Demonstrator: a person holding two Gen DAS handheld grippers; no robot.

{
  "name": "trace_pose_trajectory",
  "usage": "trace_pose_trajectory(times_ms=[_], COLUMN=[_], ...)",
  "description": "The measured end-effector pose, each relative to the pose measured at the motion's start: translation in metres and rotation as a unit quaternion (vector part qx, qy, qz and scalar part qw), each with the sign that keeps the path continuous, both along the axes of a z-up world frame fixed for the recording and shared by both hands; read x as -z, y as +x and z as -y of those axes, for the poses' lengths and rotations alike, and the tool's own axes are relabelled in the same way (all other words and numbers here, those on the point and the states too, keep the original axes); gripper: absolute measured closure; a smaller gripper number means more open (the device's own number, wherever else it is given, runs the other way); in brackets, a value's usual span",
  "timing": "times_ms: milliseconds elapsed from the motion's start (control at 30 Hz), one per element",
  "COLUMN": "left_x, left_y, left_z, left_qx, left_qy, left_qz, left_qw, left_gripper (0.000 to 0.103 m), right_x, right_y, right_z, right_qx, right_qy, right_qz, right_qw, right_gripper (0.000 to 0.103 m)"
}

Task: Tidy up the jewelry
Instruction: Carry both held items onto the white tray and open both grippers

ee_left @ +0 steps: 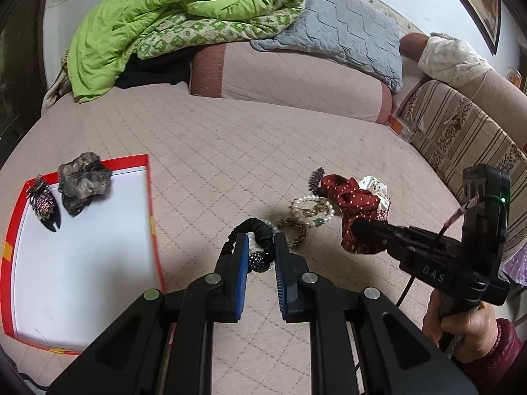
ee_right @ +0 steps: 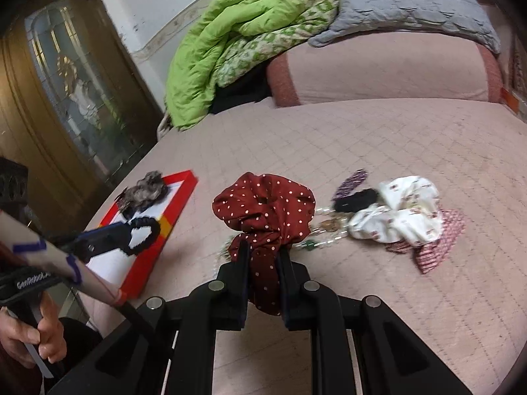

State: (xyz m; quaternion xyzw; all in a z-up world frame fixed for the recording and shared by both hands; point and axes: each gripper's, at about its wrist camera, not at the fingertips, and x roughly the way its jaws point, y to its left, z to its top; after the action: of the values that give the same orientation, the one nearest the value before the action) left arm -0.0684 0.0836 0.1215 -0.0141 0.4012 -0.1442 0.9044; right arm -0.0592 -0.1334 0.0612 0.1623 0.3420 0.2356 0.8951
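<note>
The left tool (ee_left: pixel 258 247) pinches a black hair tie (ee_left: pixel 255 228) above the bed (ee_left: pixel 230 138), beside the red tray (ee_left: pixel 150 197). The right tool (ee_right: pixel 263 256) pinches a red polka-dot scrunchie (ee_right: pixel 266 207).

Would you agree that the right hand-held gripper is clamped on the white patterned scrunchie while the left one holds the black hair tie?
Not quite: the right hand-held gripper is clamped on the red polka-dot scrunchie, as the right wrist view shows. The white patterned scrunchie lies loose on the bed. The left hand-held gripper does hold the black hair tie.
</note>
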Motion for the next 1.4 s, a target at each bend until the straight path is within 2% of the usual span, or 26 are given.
trace_pose_trajectory(times_ms=[233, 400, 600, 833, 1067, 1400], left_x=[-0.007, -0.011, -0.010, 0.005, 0.025, 0.041], left_y=[-0.005, -0.006, -0.008, 0.004, 0.022, 0.047], left_z=[-0.043, -0.085, -0.148, -0.211, -0.246, -0.272], left_qx=[-0.031, -0.068, -0.126, -0.178, -0.201, -0.210], left_qy=[-0.011, -0.016, -0.022, -0.024, -0.022, -0.033], left_qz=[0.006, 0.014, 0.015, 0.001, -0.018, -0.036], left_qw=[0.9994, 0.9975, 0.9917, 0.9837, 0.9791, 0.9765], left_gripper=[0.088, 0.088, 0.088, 0.088, 0.088, 0.088], right_x=[-0.013, -0.020, -0.031, -0.037, -0.027, -0.012], right_y=[-0.006, -0.007, -0.002, 0.012, 0.040, 0.071], right_z=[-0.034, -0.074, -0.123, -0.183, -0.221, -0.263], right_qx=[-0.035, -0.070, -0.113, -0.153, -0.169, -0.178], right_qy=[0.014, 0.019, 0.015, -0.017, -0.038, -0.057], right_qz=[0.003, -0.003, -0.004, -0.005, -0.034, -0.063], right_qw=[0.999, 0.997, 0.994, 0.988, 0.984, 0.980], right_gripper=[0.087, 0.087, 0.087, 0.087, 0.087, 0.087])
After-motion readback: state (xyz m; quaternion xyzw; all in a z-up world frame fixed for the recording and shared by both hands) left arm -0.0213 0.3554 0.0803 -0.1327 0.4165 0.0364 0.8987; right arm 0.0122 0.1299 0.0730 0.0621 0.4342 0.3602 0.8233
